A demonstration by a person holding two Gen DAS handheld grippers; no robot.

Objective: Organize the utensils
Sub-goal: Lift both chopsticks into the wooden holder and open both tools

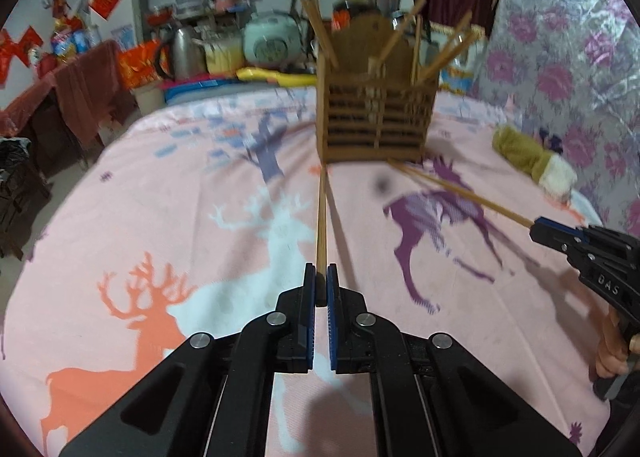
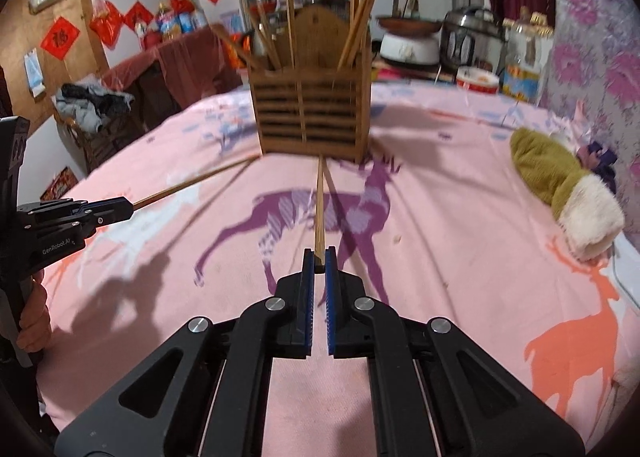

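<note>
The left black two-finger gripper angled downward, its blue pads pinching one thin wooden chopstick. The right black gripper matched it, clamping another wooden chopstick. Both sticks pointed toward the slatted wooden utensil holder, upright on the pink deer-print cloth, with open cloth around it.

Wooden holder and its chopsticks are motion-blurred, compartments unclear
</note>
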